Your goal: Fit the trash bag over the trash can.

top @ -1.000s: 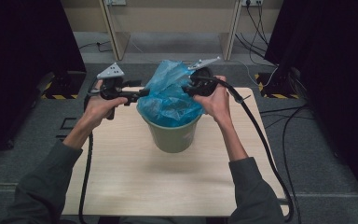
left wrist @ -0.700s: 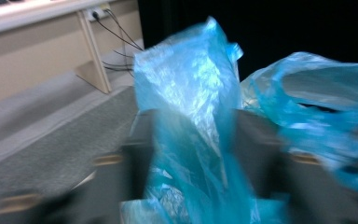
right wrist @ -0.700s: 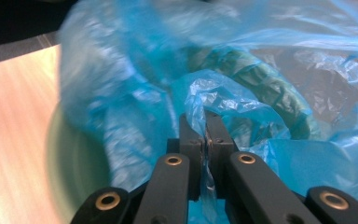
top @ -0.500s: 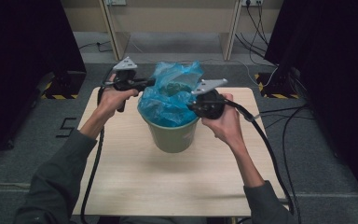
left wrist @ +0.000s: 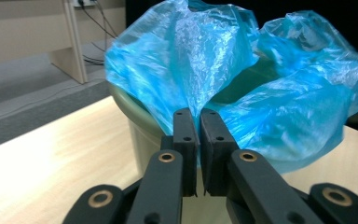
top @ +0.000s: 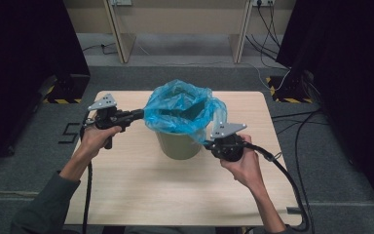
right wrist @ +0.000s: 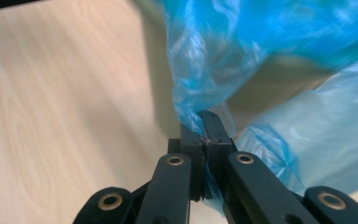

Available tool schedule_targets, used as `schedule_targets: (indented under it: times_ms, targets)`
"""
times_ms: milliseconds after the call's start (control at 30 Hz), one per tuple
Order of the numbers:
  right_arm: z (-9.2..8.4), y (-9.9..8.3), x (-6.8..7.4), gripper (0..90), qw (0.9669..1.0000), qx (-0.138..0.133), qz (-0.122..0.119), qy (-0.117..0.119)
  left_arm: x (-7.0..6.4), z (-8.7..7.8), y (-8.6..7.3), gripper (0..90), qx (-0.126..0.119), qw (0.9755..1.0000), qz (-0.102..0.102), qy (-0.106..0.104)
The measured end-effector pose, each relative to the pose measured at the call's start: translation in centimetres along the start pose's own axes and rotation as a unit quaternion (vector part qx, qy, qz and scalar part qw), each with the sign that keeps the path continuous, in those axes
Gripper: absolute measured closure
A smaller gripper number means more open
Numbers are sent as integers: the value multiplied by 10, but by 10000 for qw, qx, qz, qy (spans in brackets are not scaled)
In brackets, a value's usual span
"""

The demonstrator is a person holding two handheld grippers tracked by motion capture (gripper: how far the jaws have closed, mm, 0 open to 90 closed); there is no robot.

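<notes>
An olive-green bin (top: 177,146) stands in the middle of the wooden table (top: 175,200) with a blue plastic bag (top: 180,107) in it, the bag's mouth spread over the rim. My left gripper (top: 143,115) is at the bin's left side, shut on the bag's edge. In the left gripper view the jaws (left wrist: 199,114) pinch a fold of the bag (left wrist: 261,93) just in front of the bin's wall (left wrist: 140,135). My right gripper (top: 207,143) is at the bin's right front, shut on a stretched strip of the bag (right wrist: 261,37); its jaws (right wrist: 203,117) clamp the film.
Wooden table legs (top: 119,34) and a wall stand behind the table. Black curtains hang on both sides. Cables (top: 297,146) run over the grey floor at the right. Yellow-black striped feet (top: 63,100) sit by the table's far corners.
Both hands have come down from above the bin to its sides. The left went left, the right toward the front right. The bag's mouth is now pulled wide over the rim.
</notes>
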State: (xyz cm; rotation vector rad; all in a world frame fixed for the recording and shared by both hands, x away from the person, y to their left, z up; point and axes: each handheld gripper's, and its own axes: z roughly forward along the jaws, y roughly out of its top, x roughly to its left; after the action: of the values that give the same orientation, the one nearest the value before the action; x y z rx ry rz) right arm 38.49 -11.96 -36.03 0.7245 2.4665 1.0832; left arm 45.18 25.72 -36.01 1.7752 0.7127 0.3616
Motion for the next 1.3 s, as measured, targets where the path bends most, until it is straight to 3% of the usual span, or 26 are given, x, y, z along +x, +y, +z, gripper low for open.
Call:
schedule_targets:
  times_ms: [233, 367, 567, 700, 867, 967, 1067, 1133, 1233, 1300]
  targets:
    - [17, -23, 6, 895, 9996, 166, 116, 192, -10, 0, -9, 850, 66, 9998, 158, -82]
    - [16, -28, 7, 857, 9996, 152, 151, 184, -11, -1, -17, 855, 96, 9998, 116, -148]
    - [20, -38, 10, 884, 9994, 225, 171, 186, -9, -3, -28, 855, 57, 9997, 7, -217]
    - [27, -40, 9, 886, 9993, 281, 167, 155, -8, -2, -32, 859, 58, 9999, 14, -139]
    - [37, -49, 6, 884, 9988, 461, 128, -37, 1, -1, -42, 861, 94, 9999, -134, -3]
    - [42, -56, 0, 789, 9984, 465, 305, -100, 6, -1, -44, 841, 73, 9997, -212, 113]
    - [38, -59, -3, 551, 9979, 473, 344, -282, 10, -2, -44, 736, 71, 9994, -277, 176]
    - [28, -60, -2, 457, 9982, 401, 363, -267, 10, -7, -41, 558, 91, 9993, -275, 219]
    - [7, -58, 0, 388, 9984, 279, 404, -278, 6, -16, -29, 425, -31, 9994, -182, 284]
    - [-10, -56, 0, 378, 9985, 38, 504, -203, 2, -21, -19, 369, -136, 9994, -106, 316]
